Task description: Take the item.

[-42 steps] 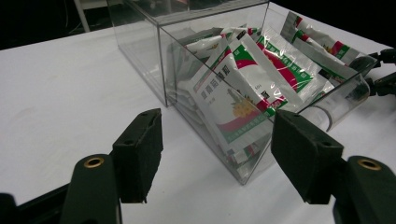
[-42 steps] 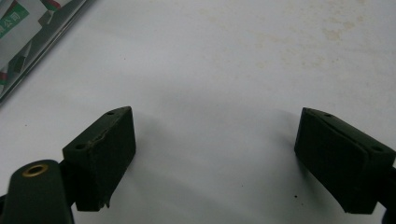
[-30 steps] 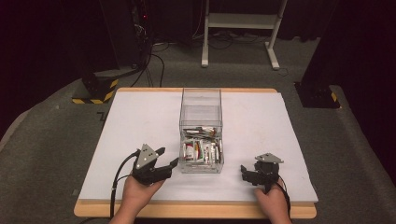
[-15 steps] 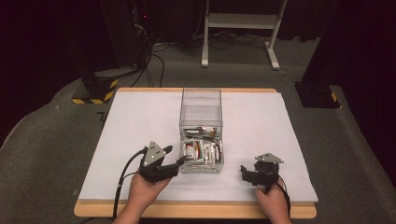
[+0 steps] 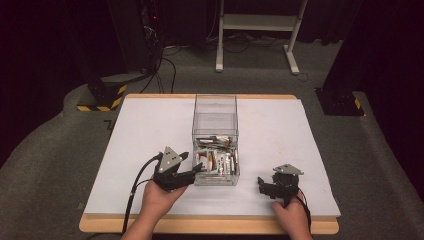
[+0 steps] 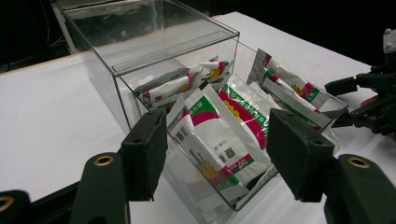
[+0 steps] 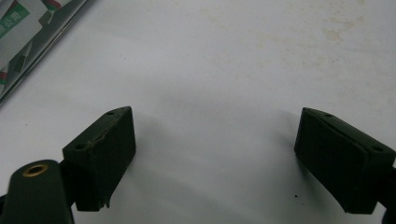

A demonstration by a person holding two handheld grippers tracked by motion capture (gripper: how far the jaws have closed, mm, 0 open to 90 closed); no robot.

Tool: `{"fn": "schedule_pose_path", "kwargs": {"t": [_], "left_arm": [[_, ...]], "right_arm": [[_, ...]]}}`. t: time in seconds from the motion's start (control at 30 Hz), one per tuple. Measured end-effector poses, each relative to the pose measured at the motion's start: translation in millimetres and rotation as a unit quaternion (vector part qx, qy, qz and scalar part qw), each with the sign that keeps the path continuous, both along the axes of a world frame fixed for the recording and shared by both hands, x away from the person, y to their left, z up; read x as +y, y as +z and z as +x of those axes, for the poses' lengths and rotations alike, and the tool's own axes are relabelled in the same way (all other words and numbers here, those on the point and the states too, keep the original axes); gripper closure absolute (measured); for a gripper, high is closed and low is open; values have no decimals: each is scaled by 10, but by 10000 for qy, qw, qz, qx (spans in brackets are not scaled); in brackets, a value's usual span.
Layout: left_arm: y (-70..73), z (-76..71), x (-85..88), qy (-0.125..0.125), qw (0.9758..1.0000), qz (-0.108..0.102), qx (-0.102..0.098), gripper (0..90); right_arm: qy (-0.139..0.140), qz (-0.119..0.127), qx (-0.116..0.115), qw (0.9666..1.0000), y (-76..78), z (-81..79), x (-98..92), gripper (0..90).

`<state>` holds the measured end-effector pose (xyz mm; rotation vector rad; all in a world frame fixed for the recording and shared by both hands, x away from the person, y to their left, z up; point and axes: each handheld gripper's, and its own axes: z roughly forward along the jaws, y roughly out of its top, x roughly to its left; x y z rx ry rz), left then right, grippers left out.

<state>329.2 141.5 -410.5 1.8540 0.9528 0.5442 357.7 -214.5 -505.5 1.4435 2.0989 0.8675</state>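
- Since the earlier high view, the left gripper (image 5: 192, 169) has been travelling a short way toward the near left corner of the clear box (image 5: 215, 145); the right gripper (image 5: 263, 186) is staying where it was.
- Left gripper's jaws have just been closing slightly, yet they are standing spread; in the left gripper view its pads (image 6: 145, 151) are not pressing on anything.
- In that view the jaws are flanking the near open corner of the clear box (image 6: 154, 51), with a white, green and pink sachet (image 6: 210, 140) lying between them but farther off, inside the box.
- Several more sachets (image 5: 216, 160) are leaning in the near half of the box; the far half is looking bare.
- Clear box is standing near the middle of the white table (image 5: 150, 130), long side running away from the person.
- Right gripper is resting on the table well to the right of the box, apart from it.
- Right gripper (image 7: 215, 158) is showing its jaws wide apart over bare white table (image 7: 224, 60), nothing between them; an edge of the box with sachets is showing at the top left corner (image 7: 18, 32).
- Left hand (image 5: 160, 197) and right hand (image 5: 290, 217) are each gripping their tool from the near table edge.
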Motion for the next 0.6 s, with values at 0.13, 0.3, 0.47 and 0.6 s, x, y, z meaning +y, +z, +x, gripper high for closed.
{"fn": "schedule_pose_path", "kwargs": {"t": [0.13,0.3,0.47,0.6], "left_arm": [[-6,51,-23,24,10000,-19,52,406],[-17,123,-55,48,9999,-39,115,429],[-27,208,-96,82,9998,41,159,449],[-26,264,-120,86,9997,84,195,472]], "right_arm": [[1,-2,-2,10000,0,0,0,125],[0,-1,0,10000,0,0,1,125],[1,0,1,10000,0,0,0,125],[2,2,-1,10000,0,0,-1,125]]}}
